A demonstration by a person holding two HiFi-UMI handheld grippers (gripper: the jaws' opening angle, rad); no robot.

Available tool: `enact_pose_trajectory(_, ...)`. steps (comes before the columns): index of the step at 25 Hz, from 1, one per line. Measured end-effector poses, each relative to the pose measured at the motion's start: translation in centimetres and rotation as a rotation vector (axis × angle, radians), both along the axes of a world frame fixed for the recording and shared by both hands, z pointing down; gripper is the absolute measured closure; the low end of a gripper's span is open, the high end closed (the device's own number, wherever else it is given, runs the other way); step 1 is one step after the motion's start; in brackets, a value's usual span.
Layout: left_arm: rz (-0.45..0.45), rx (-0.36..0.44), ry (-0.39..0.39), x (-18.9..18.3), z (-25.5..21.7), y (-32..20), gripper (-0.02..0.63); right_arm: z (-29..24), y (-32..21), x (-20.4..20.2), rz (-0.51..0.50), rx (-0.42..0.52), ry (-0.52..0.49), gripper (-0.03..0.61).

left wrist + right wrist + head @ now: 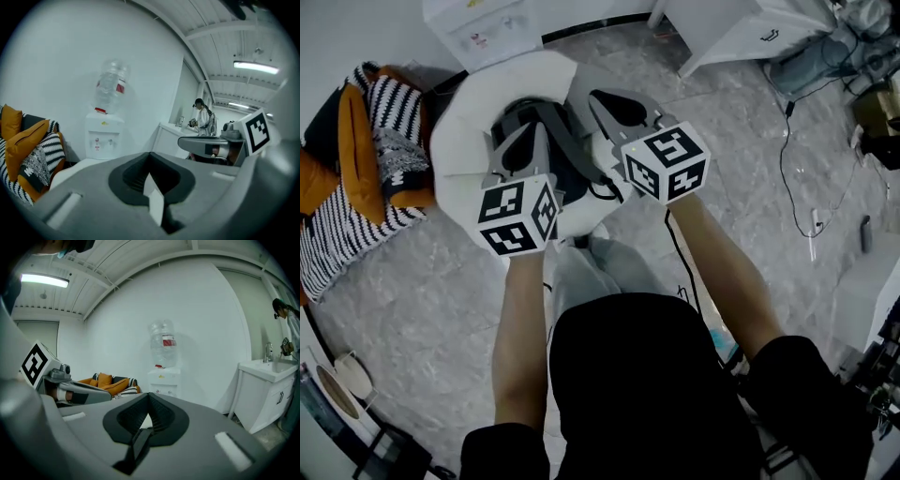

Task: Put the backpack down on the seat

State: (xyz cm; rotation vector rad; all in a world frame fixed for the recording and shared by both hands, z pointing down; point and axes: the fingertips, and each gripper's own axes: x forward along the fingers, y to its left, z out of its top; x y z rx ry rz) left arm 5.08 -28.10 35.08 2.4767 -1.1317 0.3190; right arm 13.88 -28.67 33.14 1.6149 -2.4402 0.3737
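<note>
Black backpack, grey straps, white seat

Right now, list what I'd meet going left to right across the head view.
Orange and black-and-white striped cushions, left gripper, right gripper, thin black cable on the grey floor. The black backpack and white padded seat overlap the grippers, so omitted.

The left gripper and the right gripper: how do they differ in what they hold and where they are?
The left gripper is shut on a pale strip; the right gripper is shut on a dark strap. In the head view the left gripper is nearer the person, the right gripper reaches farther. Both have jaws together, at the backpack on the white seat.
</note>
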Motion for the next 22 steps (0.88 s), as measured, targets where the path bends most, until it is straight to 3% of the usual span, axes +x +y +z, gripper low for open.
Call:
enact_pose_trajectory(10,0.033,0.075,0.042,2.6,-4.1,2.6,0.614,-6.8,1.4,3.7,0.072,0.087,0.019,0.571)
enact_pose_trajectory(17,0.074,0.111,0.066,4.4,-7.0,4.8,0.614,-10.3,3.3,4.1,-0.001,0.086,-0.016,0.572)
enact_pose_trajectory(22,0.047,0.127,0.060,3.5,-8.1,4.0,0.614,-12.1,3.3,4.9,0.037,0.107,-0.020,0.572)
